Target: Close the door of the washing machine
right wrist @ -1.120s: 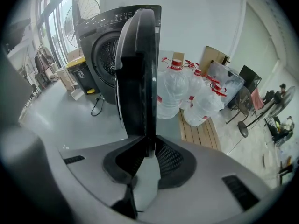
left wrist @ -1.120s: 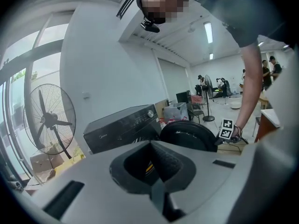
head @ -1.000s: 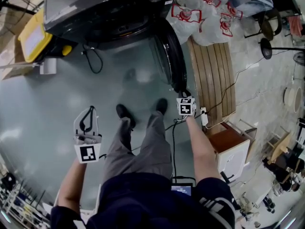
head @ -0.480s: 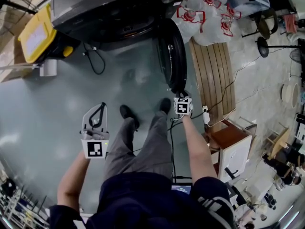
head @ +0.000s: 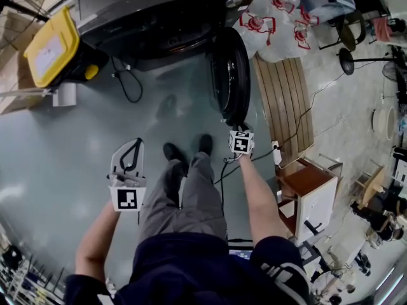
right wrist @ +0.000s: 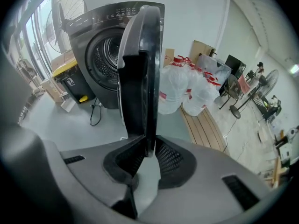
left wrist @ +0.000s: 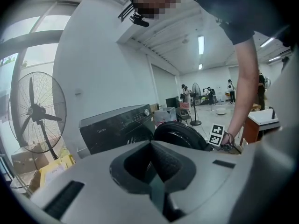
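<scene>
Standing wide open, the door [right wrist: 140,69] of the washing machine [head: 152,18] juts out from the drum opening toward the person, edge-on in the right gripper view. The whole arc back to the front panel is left to cover. The biggest risk is probably a door that reaches the machine without latching: a soft push could leave it ajar or let it bounce back.

Next is the person's own body. The feet [head: 187,151] stand just beside the door's free rim, inside the path it must sweep, so a leg could block it.

The cable [head: 124,81] lies on the floor in front of the machine. It looks to lie below the door's line, though the head view is too steep to be sure.

Smallest is the grip itself. The right gripper [right wrist: 148,153] is clamped on the thin outer rim only — as the door turns, the rim could twist out of the pads, or the jaws could get caught between door and panel if they hold too long. The left gripper [left wrist: 152,164] is closed on nothing, well apart to the left, and adds no danger.
</scene>
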